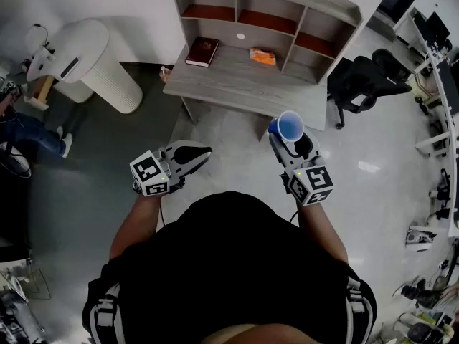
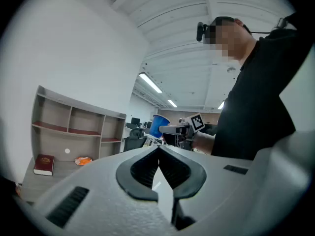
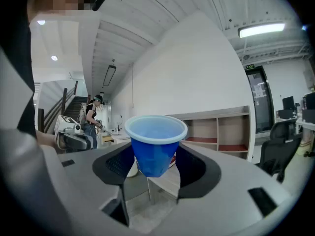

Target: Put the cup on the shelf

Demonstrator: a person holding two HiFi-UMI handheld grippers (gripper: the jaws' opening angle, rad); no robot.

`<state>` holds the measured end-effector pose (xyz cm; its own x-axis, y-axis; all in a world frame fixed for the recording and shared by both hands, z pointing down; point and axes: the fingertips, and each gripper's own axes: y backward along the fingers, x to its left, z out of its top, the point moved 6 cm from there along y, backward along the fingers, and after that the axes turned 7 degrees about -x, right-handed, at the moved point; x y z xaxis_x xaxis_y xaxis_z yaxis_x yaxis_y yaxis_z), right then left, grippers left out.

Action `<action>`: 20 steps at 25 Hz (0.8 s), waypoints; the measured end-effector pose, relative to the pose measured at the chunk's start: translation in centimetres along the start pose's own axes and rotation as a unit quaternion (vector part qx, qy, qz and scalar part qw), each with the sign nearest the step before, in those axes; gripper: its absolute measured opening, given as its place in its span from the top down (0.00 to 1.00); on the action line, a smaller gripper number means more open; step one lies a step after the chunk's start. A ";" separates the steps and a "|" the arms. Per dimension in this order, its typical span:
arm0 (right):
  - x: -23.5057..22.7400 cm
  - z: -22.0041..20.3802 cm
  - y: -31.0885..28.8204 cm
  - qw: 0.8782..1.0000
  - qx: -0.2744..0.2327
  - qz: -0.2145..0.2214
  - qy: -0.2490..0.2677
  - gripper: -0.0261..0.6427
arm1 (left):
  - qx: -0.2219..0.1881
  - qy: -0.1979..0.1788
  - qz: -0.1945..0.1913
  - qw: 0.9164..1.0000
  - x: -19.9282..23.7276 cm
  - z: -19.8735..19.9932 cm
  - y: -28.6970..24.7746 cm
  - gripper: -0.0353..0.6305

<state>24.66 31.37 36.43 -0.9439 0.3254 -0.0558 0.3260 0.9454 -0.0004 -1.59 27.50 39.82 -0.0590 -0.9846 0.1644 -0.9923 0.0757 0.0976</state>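
While the person (image 1: 229, 264) stands short of the shelf (image 1: 272, 21), the head view shows the right gripper (image 1: 287, 133) held out in front with the blue cup (image 1: 290, 124) upright between its jaws. The cup is in the air, well apart from the shelf's broad lower board, where a dark red book (image 1: 202, 51) and an orange packet (image 1: 263, 56) lie. The left gripper (image 1: 204, 151) is held out level on the other side, apart from the cup. Seen in the left gripper view, its jaws are clenched tip to tip with nothing between them. Seen in the right gripper view, the two pads press on the cup's sides below its rim, mouth upward, with the shelf's compartments beyond.
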 end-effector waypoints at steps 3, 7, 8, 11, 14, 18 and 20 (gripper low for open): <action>0.7 -0.4 -0.4 1.000 0.008 -0.008 -0.003 0.56 | -0.002 0.002 0.006 1.000 0.4 0.1 1.9 0.92; 1.0 -0.5 -0.8 1.000 0.008 -0.009 -0.001 0.57 | -0.004 0.010 0.019 1.000 0.5 -0.7 3.2 0.92; 0.8 -0.6 -0.8 1.000 0.008 -0.008 -0.002 0.57 | -0.004 0.011 0.021 1.000 0.4 -0.8 3.2 0.92; 0.2 -0.8 -0.9 1.000 0.009 -0.004 -0.006 0.57 | -0.004 0.010 0.024 1.000 0.2 -0.7 2.7 0.92; -0.6 -0.6 -0.5 1.000 0.005 -0.001 -0.007 0.57 | 0.001 0.007 0.024 1.000 -0.3 -0.8 1.6 0.92; -1.9 -0.1 0.0 1.000 -0.009 0.006 -0.011 0.57 | 0.005 0.007 0.025 1.000 -1.0 -1.1 0.0 0.92; -2.5 0.2 0.4 1.000 -0.017 0.012 -0.010 0.57 | 0.006 0.006 0.026 1.000 -1.5 -1.2 -0.8 0.92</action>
<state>27.19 30.88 36.35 -0.9348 0.3472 -0.0753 0.3455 0.9378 0.0346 -0.55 29.06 40.68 -0.1097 -0.9772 0.1817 -0.9891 0.1254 0.0773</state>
